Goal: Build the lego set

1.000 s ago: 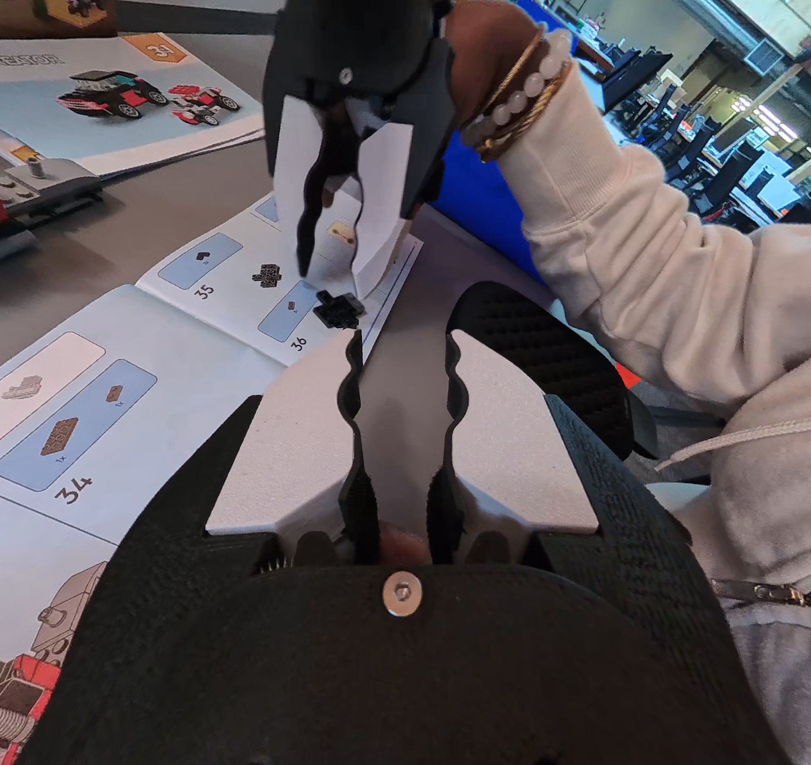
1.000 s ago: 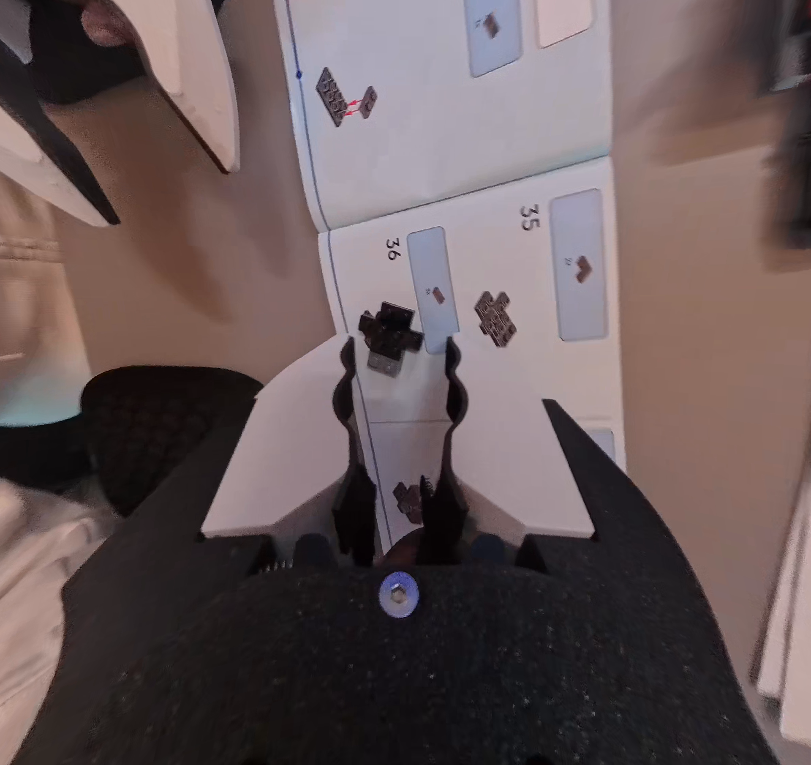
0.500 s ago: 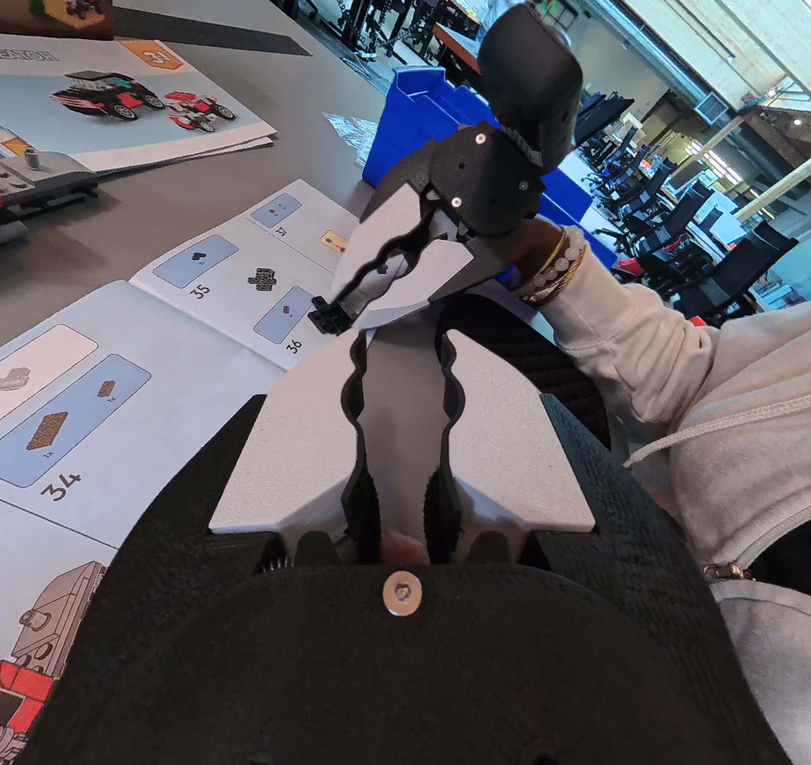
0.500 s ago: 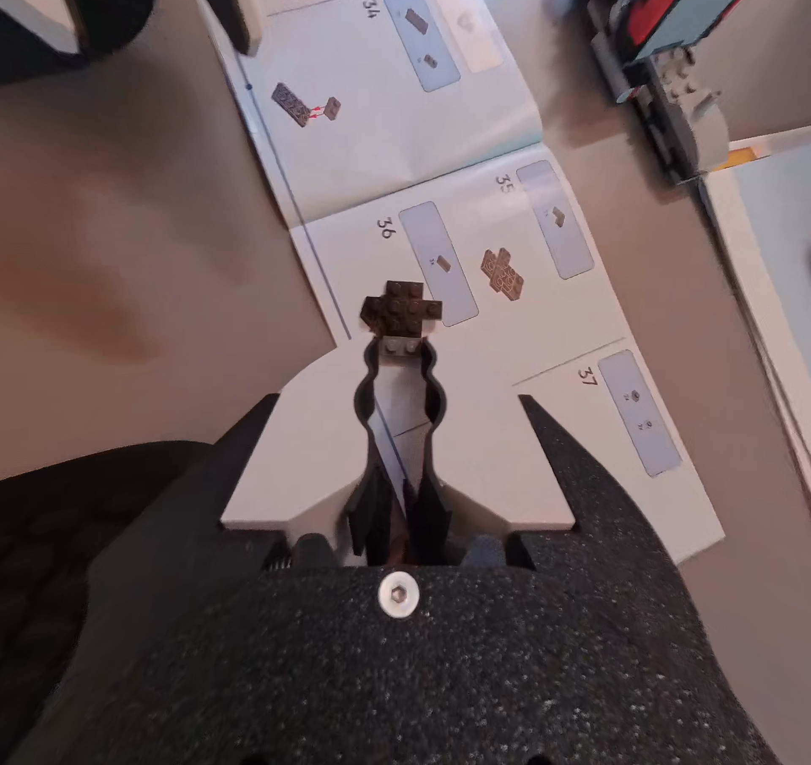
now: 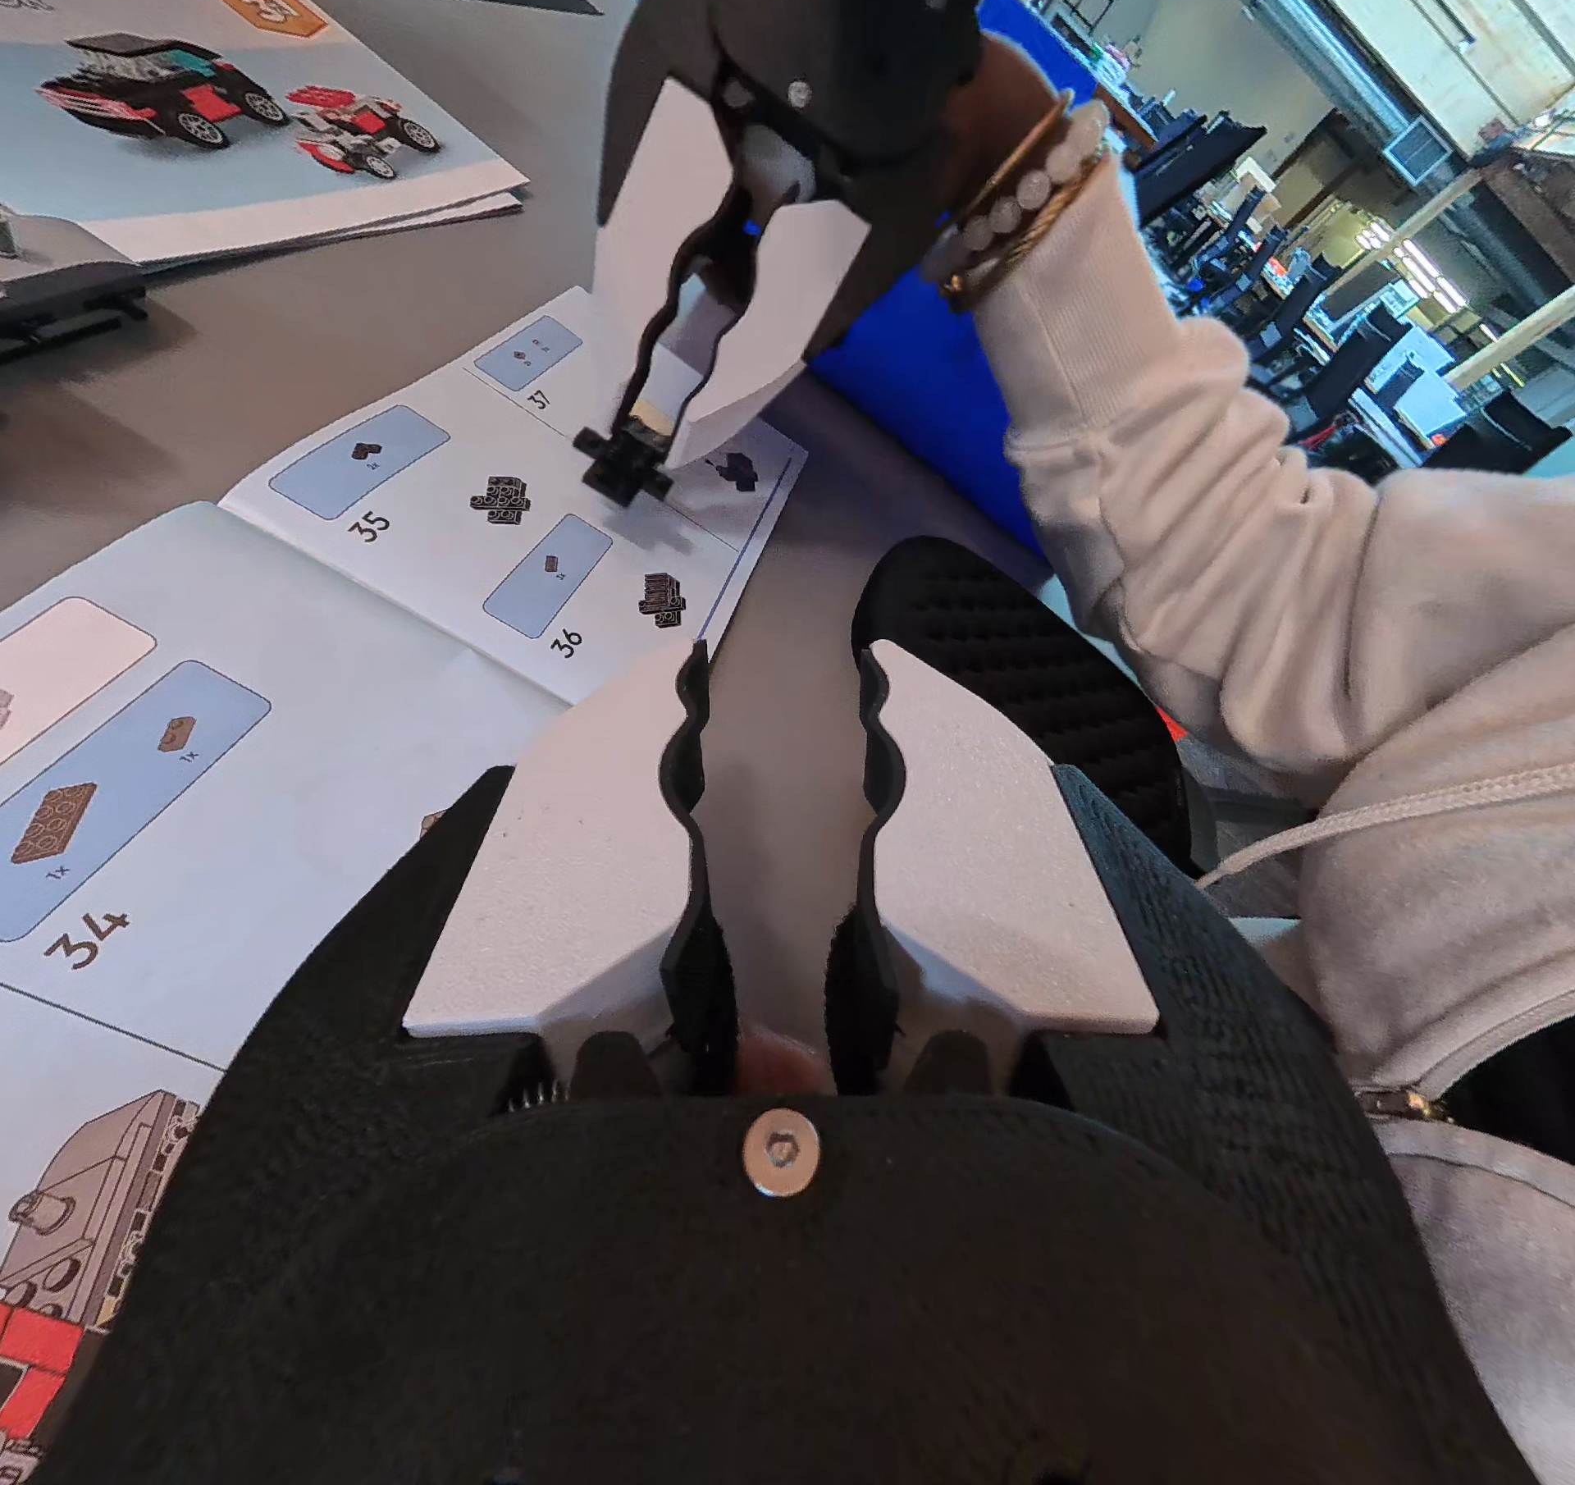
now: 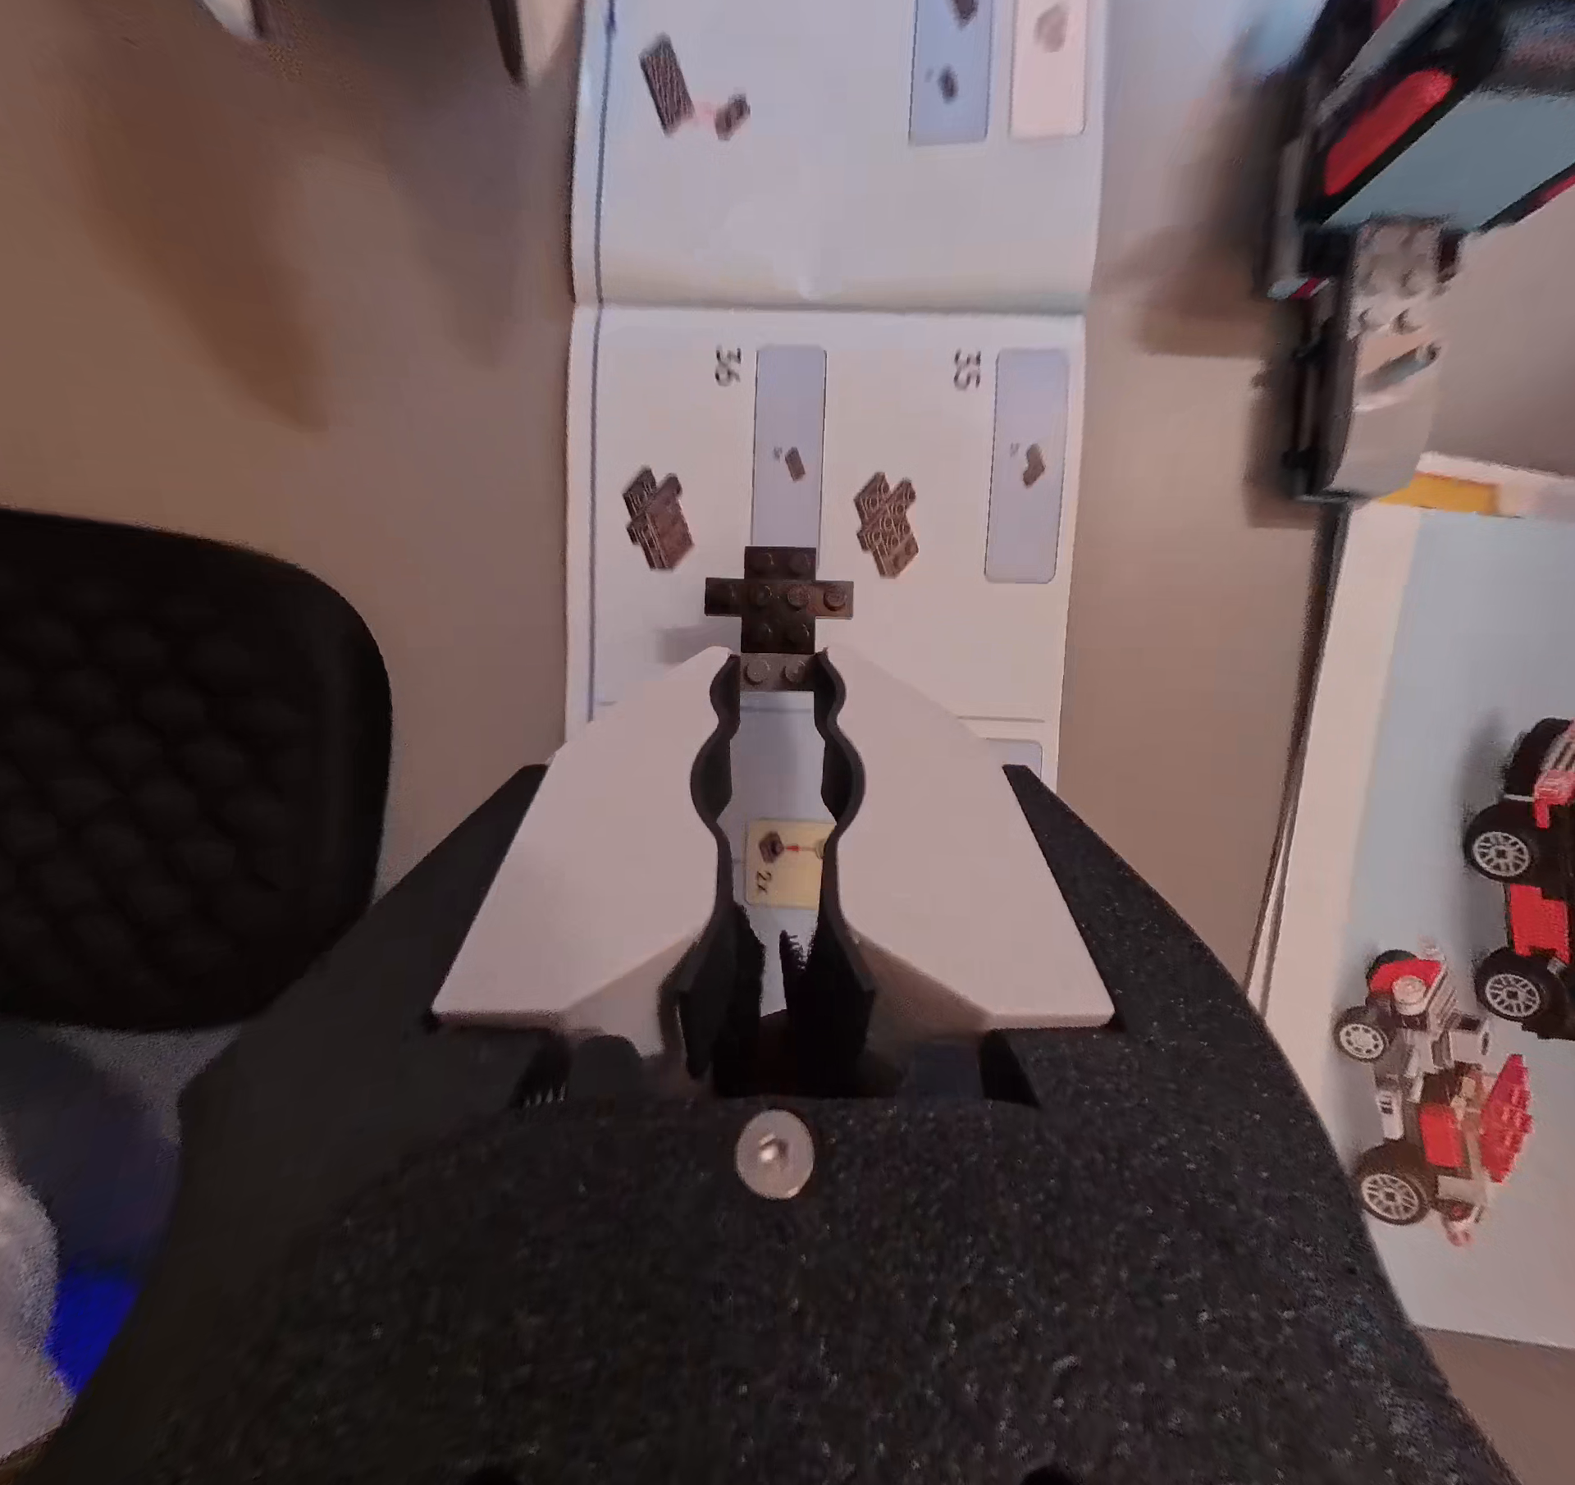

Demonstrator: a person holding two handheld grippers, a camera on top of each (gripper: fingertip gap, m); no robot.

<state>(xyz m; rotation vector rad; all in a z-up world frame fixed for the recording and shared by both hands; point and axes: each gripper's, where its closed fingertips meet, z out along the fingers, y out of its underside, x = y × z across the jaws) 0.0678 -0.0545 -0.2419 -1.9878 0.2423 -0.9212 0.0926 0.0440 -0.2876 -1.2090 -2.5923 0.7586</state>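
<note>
Two grippers (image 5: 780,660) (image 6: 777,660), one pinching one black lego assembly (image 6: 777,602)

The right gripper (image 6: 777,664) points steeply down at the open instruction booklet (image 5: 256,677), its white fingers (image 5: 741,387) drawn close together at the tips and pinching a small black cross-shaped lego assembly (image 6: 777,604) by its grey end plate, just above the booklet's far page. The hand (image 5: 997,106) holding it shows a beaded and gold bracelet at the wrist and a cream sleeve running back from the booklet. The left gripper (image 5: 780,660) hovers at the booklet's near edge, fingers parted with nothing between them.
</note>
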